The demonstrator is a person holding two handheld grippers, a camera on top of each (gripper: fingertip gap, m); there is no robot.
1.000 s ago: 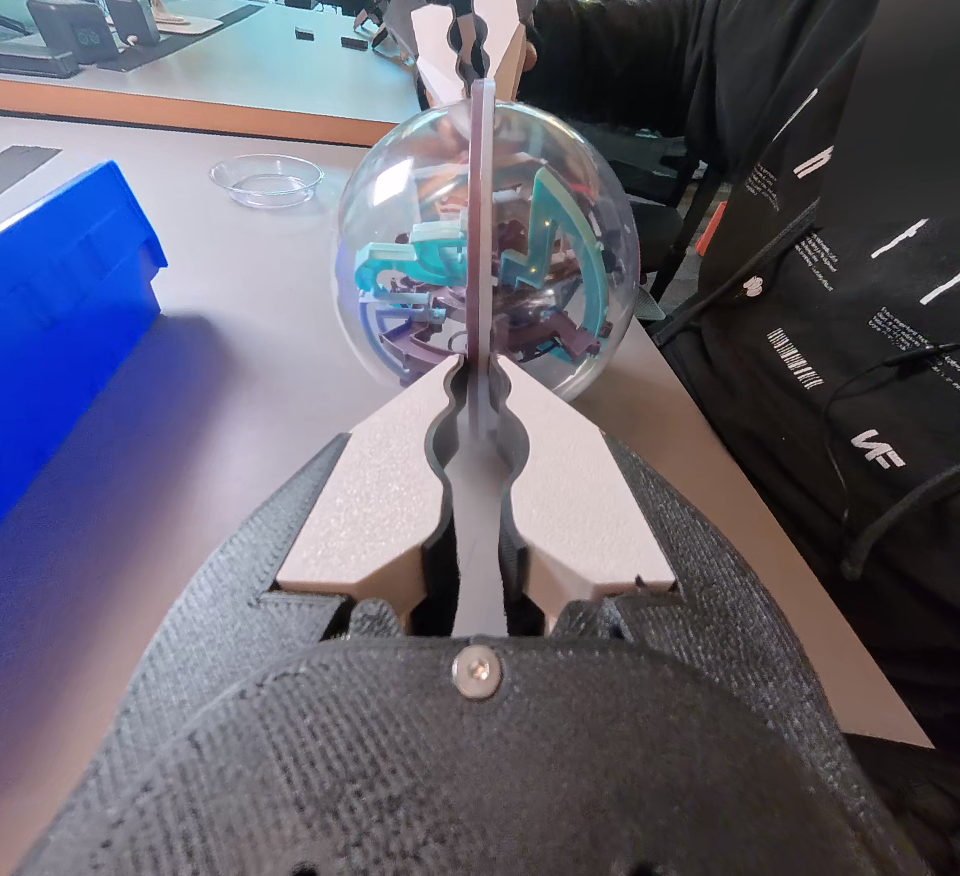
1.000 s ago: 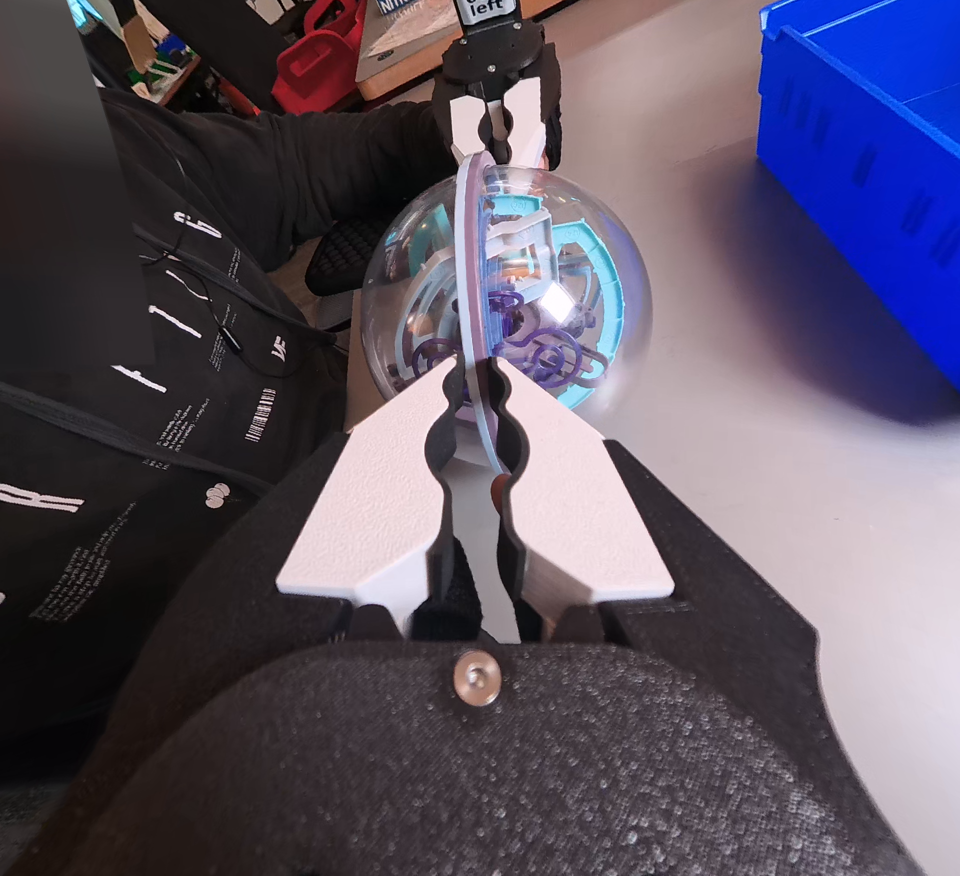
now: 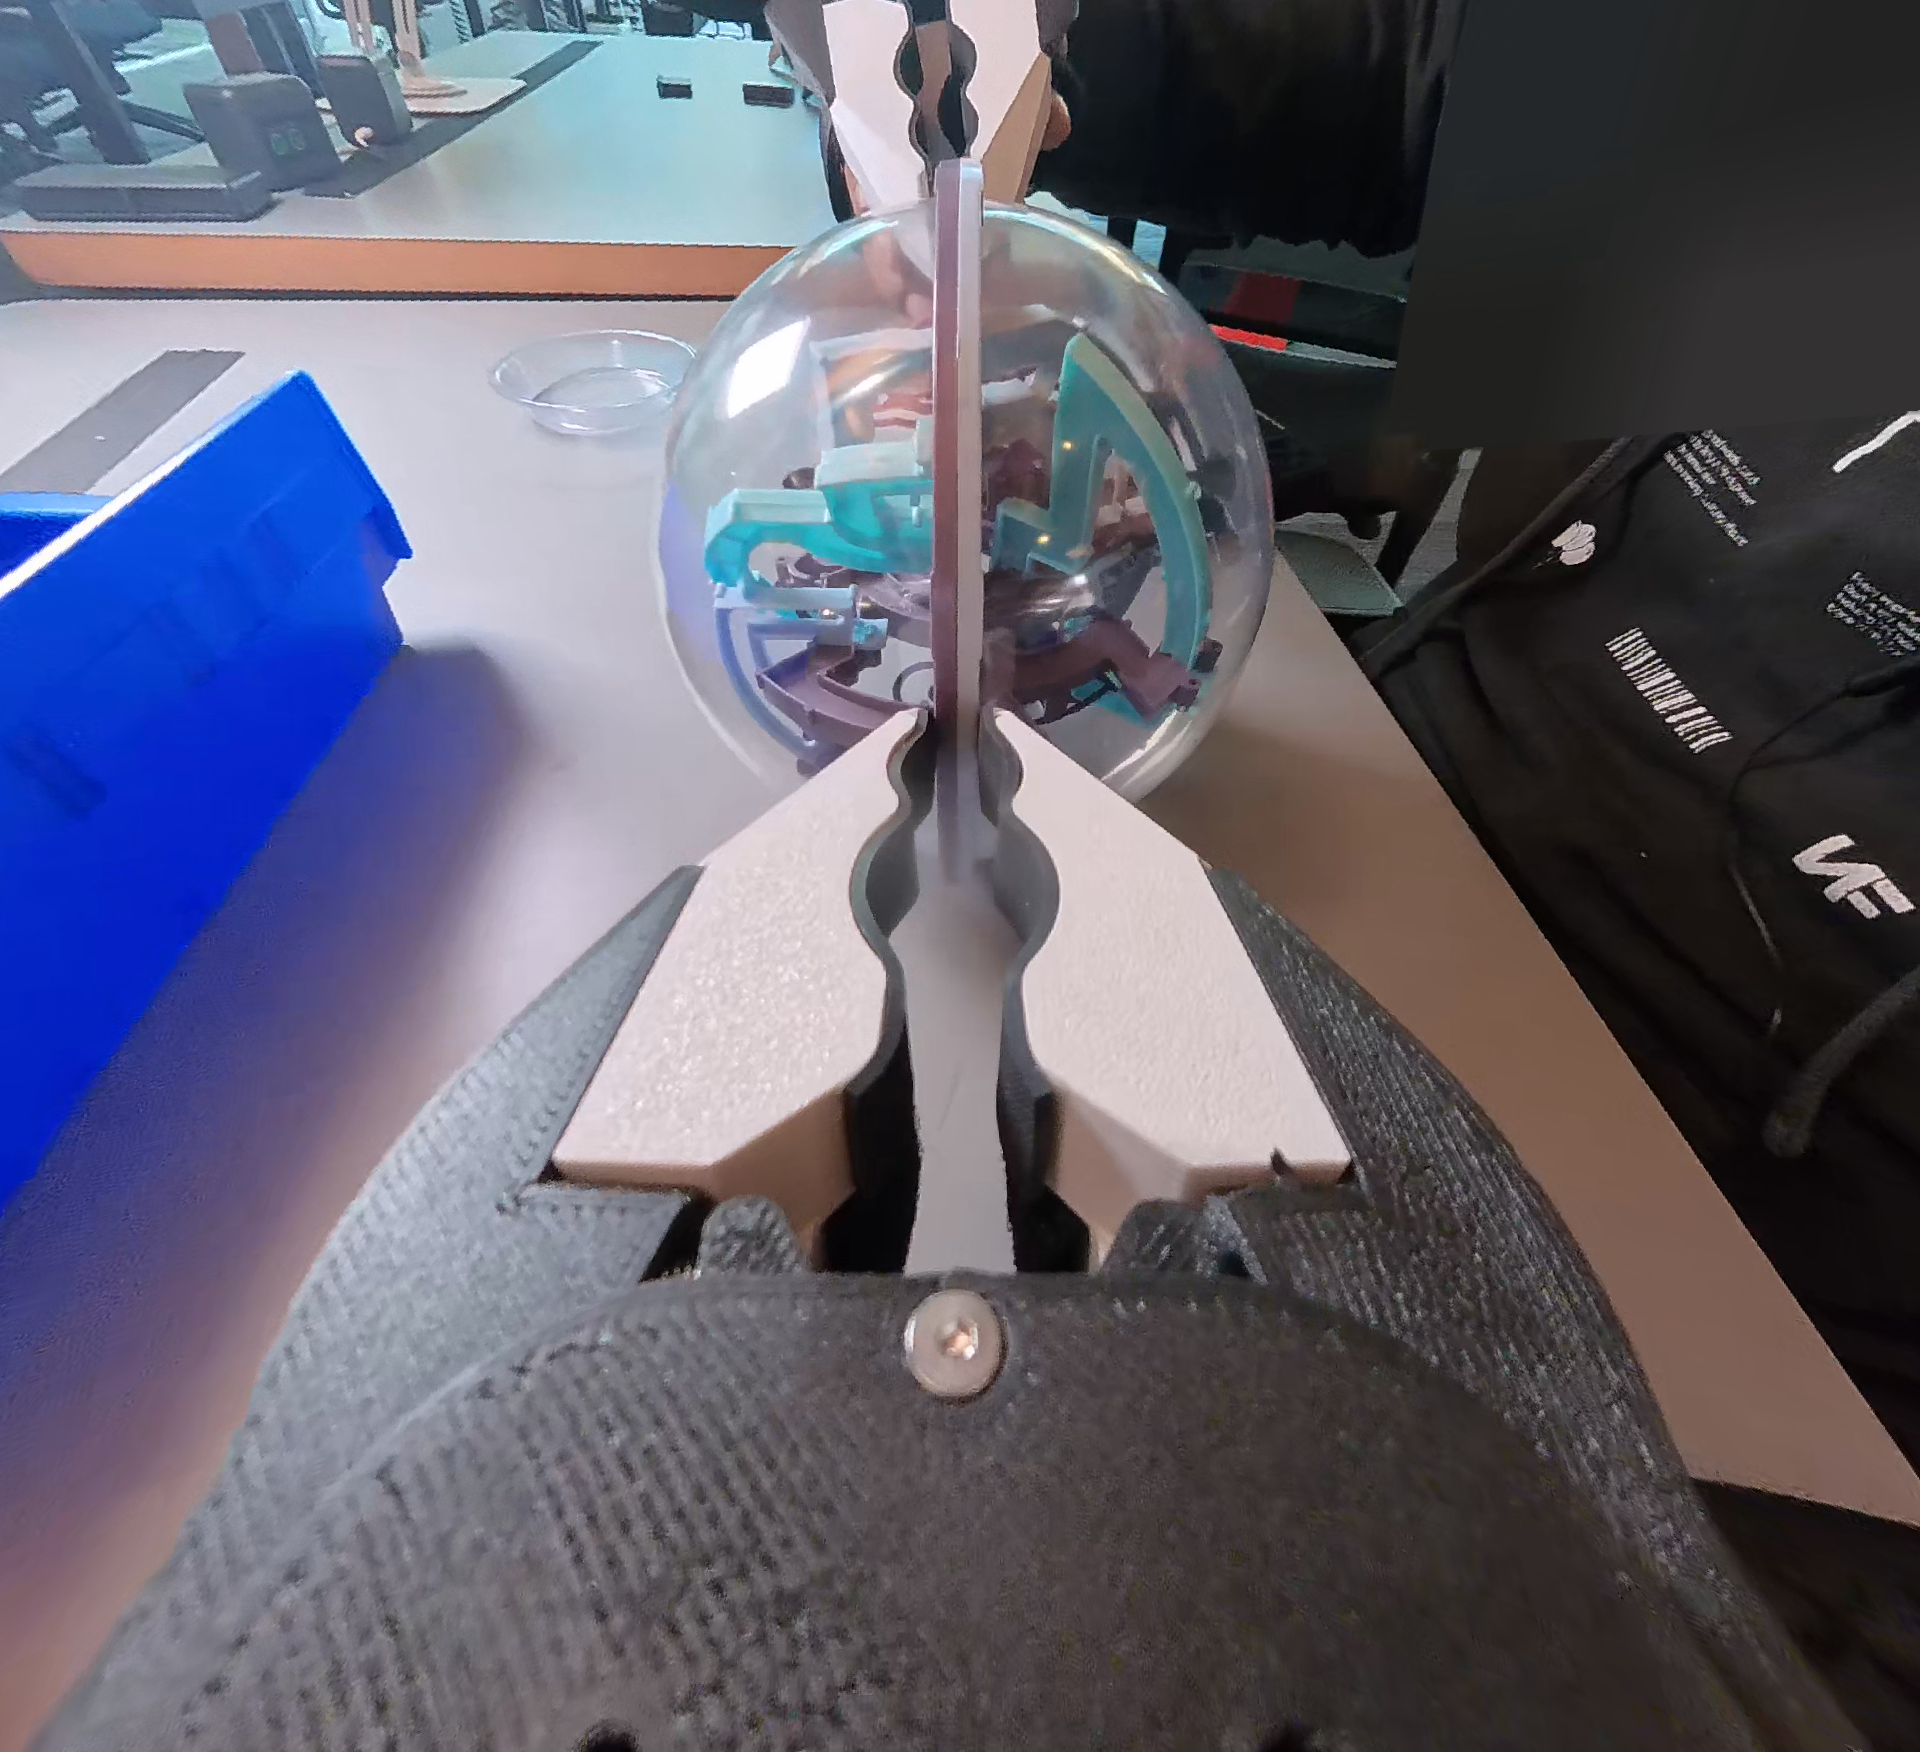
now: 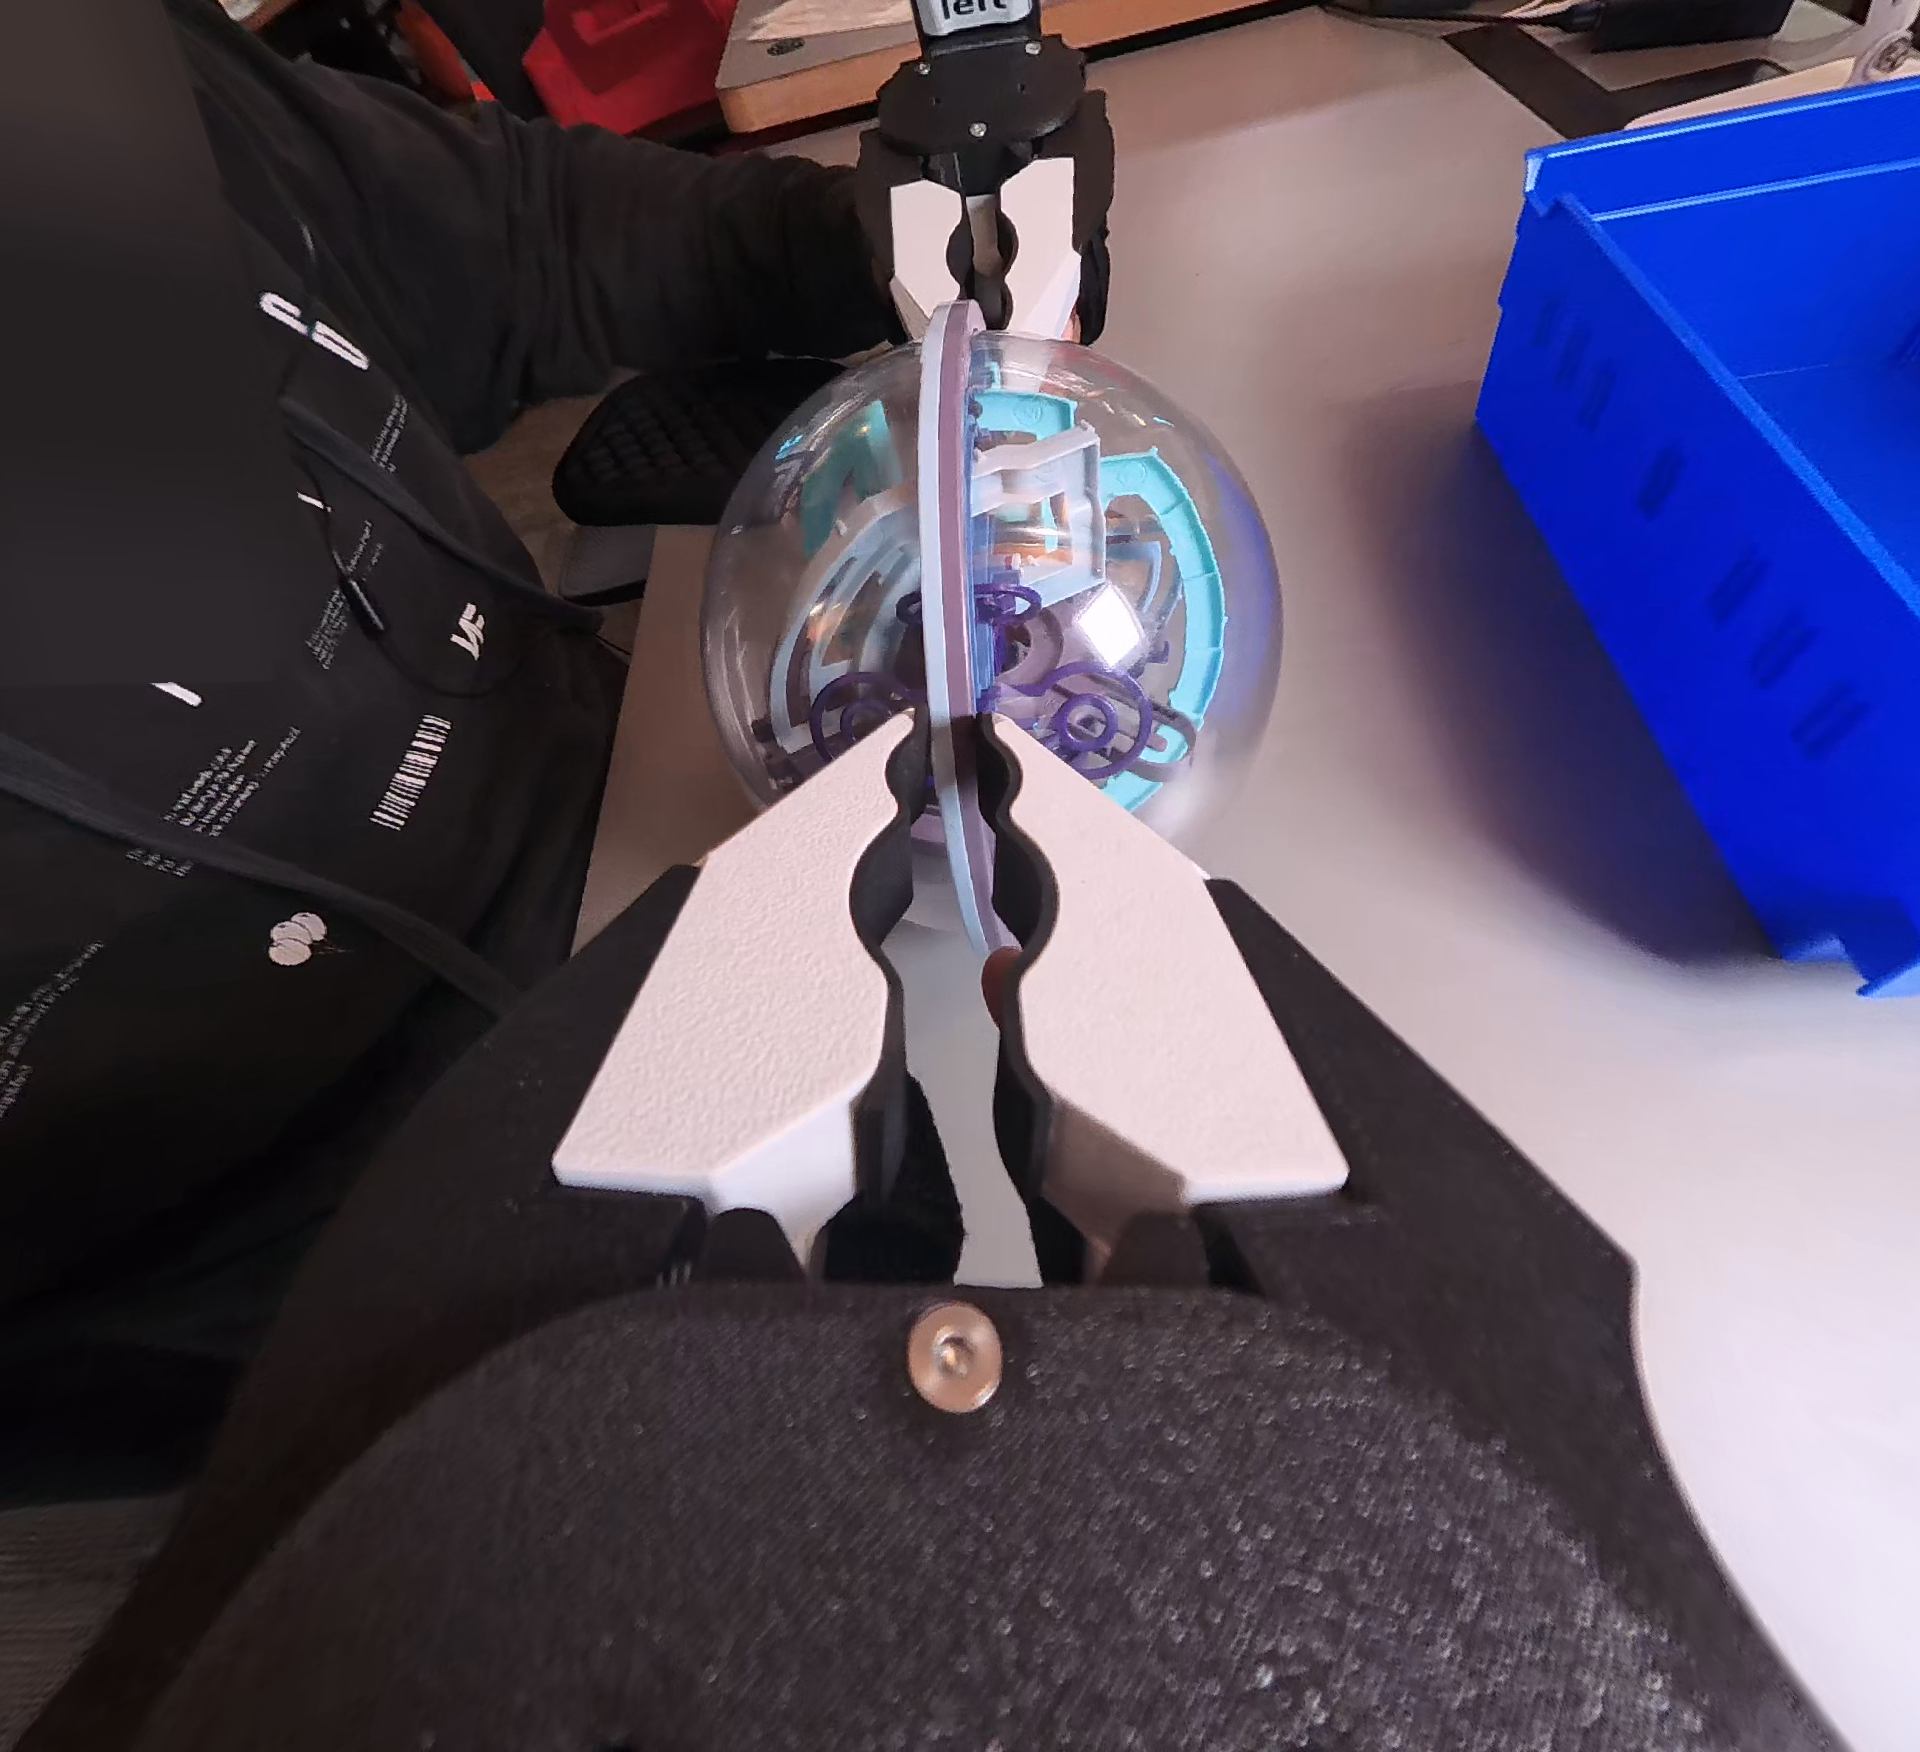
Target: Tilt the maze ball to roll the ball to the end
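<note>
Maze ball point(image 3: 1091, 559) held above table point(image 3: 436, 871) edge between both grippers. Left gripper point(image 3: 958, 726) clamped narrow on the ball's purple rim point(image 3: 958, 455); right gripper point(image 4: 948, 728) clamped on the opposite side. Blue bin point(image 4: 1714, 507) nearby.

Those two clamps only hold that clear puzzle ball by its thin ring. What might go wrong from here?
1. The left gripper and right gripper pinch only the thin rim of the maze ball, so it might slip or twist as it is tilted.
2. It is held near the table edge, so a dropped sphere could roll off.
3. A wide swing might knock the blue bin.
</note>
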